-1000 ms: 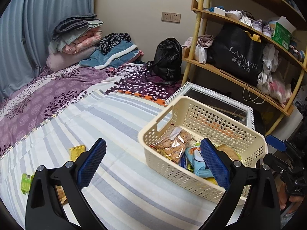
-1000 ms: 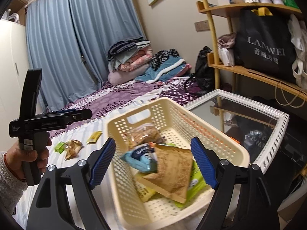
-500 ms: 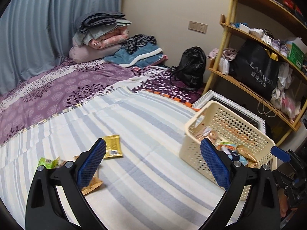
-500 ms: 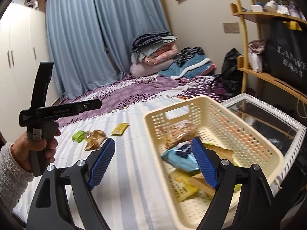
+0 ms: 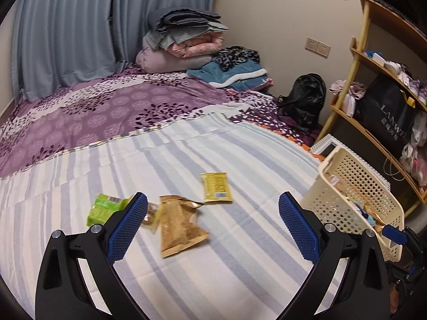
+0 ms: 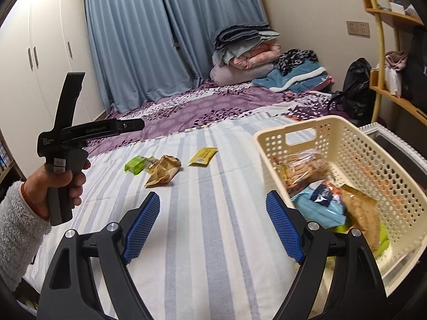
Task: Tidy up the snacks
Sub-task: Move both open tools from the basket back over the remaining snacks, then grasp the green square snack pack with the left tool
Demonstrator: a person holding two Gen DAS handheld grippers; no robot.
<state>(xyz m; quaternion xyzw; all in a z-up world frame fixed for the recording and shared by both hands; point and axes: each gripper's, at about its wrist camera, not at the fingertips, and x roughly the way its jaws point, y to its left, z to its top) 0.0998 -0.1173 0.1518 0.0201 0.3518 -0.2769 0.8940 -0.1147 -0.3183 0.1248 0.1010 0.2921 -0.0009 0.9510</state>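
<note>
Left claw wide, empty, over brown packet at frame centre: light, crinkly, slippery (pinch its sealed edge). Right claw wide, empty beside basket.

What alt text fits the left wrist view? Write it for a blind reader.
The open left claw hovers over a striped bedspread above three loose snacks: a green packet, a crumpled brown packet and a yellow sachet. A cream basket holding more snacks sits at right.

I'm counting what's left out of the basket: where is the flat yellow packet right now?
The flat yellow packet lies on the striped bedsheet, just right of the crumpled brown snack bag and left of the cream perforated basket.
</note>
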